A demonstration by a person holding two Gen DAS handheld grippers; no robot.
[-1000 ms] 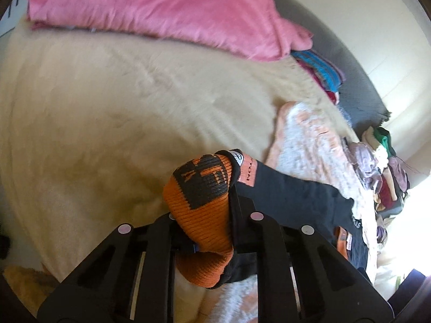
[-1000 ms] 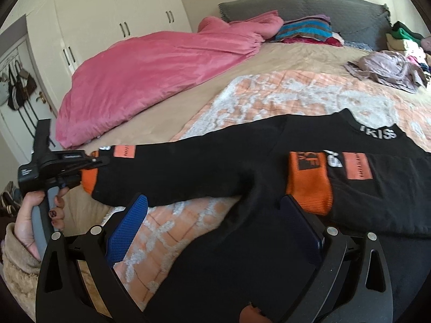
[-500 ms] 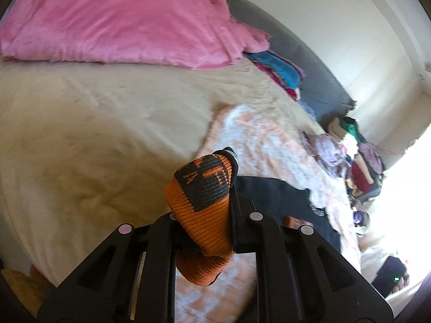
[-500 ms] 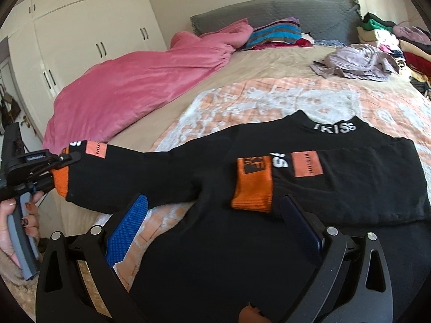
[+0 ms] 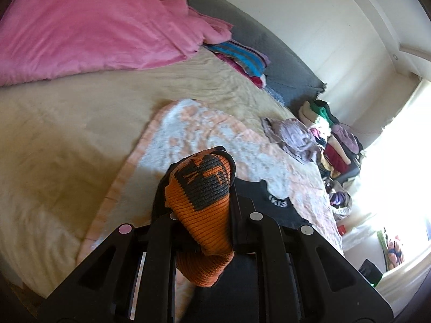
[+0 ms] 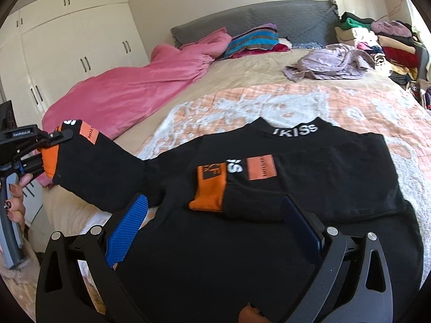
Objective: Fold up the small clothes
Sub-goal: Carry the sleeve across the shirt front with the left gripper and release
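left claw (image 5: 200, 215) raised, clamping orange cuff (image 5: 202, 202)

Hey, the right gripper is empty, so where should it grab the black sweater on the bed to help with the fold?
Probably the sweater's bottom hem, the nearest edge, just under the open right gripper. Come straight down from the near side and pinch a single flat layer. The right sleeve already lies folded across the chest, and the left gripper holds the other orange cuff out to the side.
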